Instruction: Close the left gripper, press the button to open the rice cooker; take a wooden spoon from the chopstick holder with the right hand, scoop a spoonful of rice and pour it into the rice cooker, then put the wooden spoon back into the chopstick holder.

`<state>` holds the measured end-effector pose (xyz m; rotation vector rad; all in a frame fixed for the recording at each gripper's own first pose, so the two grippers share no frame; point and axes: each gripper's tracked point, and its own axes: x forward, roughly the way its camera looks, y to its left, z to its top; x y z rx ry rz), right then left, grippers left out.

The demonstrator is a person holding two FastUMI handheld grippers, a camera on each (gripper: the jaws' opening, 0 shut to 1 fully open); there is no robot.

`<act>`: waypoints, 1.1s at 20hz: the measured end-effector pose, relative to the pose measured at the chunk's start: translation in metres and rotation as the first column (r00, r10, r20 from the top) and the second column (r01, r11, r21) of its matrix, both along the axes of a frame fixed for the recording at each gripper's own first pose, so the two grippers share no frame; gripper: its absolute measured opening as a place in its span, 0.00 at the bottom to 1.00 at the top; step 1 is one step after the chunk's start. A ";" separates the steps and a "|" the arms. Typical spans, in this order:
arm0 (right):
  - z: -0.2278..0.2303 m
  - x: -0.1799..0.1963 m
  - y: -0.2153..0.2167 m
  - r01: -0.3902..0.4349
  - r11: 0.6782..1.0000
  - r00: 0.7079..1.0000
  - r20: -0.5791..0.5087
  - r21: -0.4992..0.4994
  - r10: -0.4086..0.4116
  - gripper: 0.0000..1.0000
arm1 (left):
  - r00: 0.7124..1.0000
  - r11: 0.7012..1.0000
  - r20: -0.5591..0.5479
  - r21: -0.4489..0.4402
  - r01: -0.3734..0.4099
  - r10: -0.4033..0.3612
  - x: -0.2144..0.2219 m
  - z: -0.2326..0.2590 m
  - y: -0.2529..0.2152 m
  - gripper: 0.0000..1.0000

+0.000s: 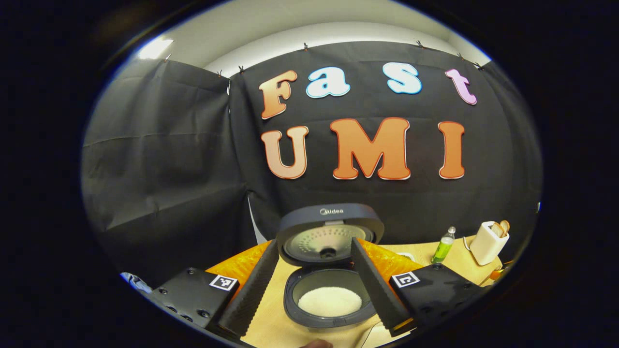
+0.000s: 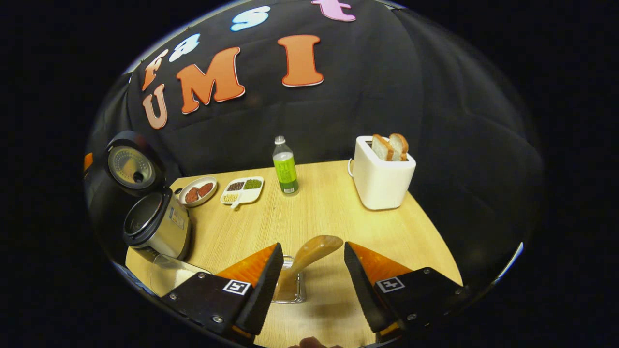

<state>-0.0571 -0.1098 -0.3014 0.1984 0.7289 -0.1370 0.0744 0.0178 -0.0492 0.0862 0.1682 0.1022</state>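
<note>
Now the rice cooker (image 1: pixel 329 270) stands lid-up, rice already in its pot, and the spoon waits.

The left gripper (image 1: pixel 314 285) hangs spread and empty over the open pot. The right gripper (image 2: pixel 309 285) is parted too, jaws straddling the wooden spoon (image 2: pixel 309 256) standing in the chopstick holder (image 2: pixel 290 290) on the table (image 2: pixel 329 208), seemingly lined up so one squeeze takes the handle.

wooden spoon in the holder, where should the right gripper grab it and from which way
Grip the wooden spoon just below its broad top end, coming down from above. It stands tilted out of the chopstick holder, so that is the free part. The right gripper is open, its fingers on either side of the spoon.
</note>
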 end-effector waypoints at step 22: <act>0.140 0.020 0.009 -0.008 0.994 0.970 0.240 -0.107 0.034 0.82 | 0.929 0.989 -0.366 -0.103 -0.105 0.061 0.131 -0.076 -0.010 0.99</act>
